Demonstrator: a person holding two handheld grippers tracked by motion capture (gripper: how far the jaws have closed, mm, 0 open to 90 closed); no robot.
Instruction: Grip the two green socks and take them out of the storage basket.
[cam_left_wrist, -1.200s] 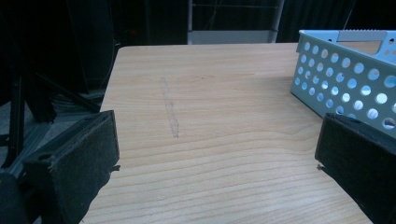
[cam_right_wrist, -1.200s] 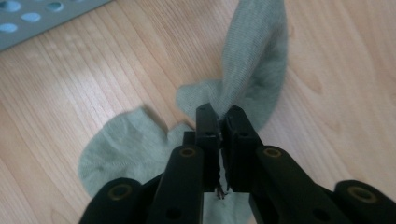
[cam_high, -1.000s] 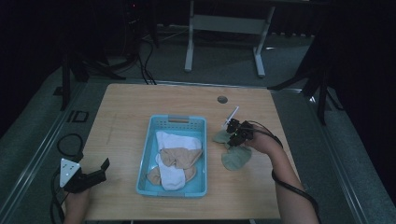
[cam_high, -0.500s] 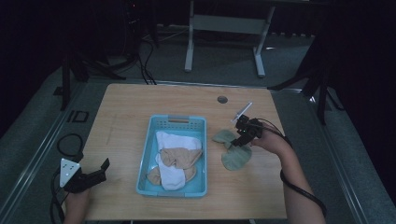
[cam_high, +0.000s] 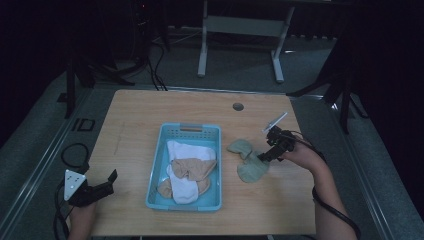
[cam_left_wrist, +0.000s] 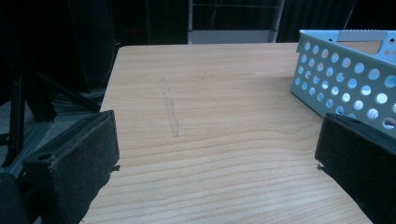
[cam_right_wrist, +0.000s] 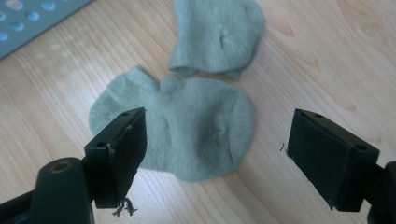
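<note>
Two pale green fabric socks (cam_right_wrist: 196, 126) lie flat on the light wooden table (cam_high: 150, 120), touching each other, just right of the light blue perforated plastic basket (cam_high: 156, 172) and nearer the table's right edge. The right gripper (cam_high: 270, 147) hovers over them, its jaws having just been opening; they now stand wide apart with nothing clamped between them. The basket, mid-table, holds white and tan socks (cam_high: 187, 172). At the near left corner the left gripper (cam_high: 95, 189) rests with jaws apart, empty, pointing toward the basket's side.
</note>
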